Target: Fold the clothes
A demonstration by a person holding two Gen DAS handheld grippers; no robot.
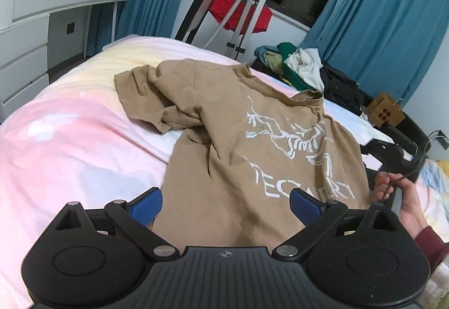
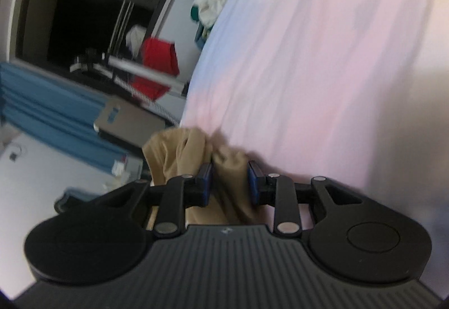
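A tan T-shirt [image 1: 252, 124] with a white printed logo lies crumpled on the pink bed sheet [image 1: 70, 140], its left sleeve bunched up. My left gripper [image 1: 226, 203] is open and empty, just above the shirt's near hem. My right gripper [image 2: 230, 180] is shut on a bunched fold of the tan T-shirt [image 2: 233, 168] at the edge of the bed. In the left wrist view the hand [image 1: 393, 191] holding the right gripper shows at the shirt's right edge.
A pile of clothes [image 1: 297, 65] sits at the bed's far right. A clothes rack with a red garment [image 1: 238, 11] stands behind the bed. A white dresser [image 1: 25, 51] is at the left, blue curtains [image 1: 378, 23] behind, a cardboard box [image 1: 384, 110] at right.
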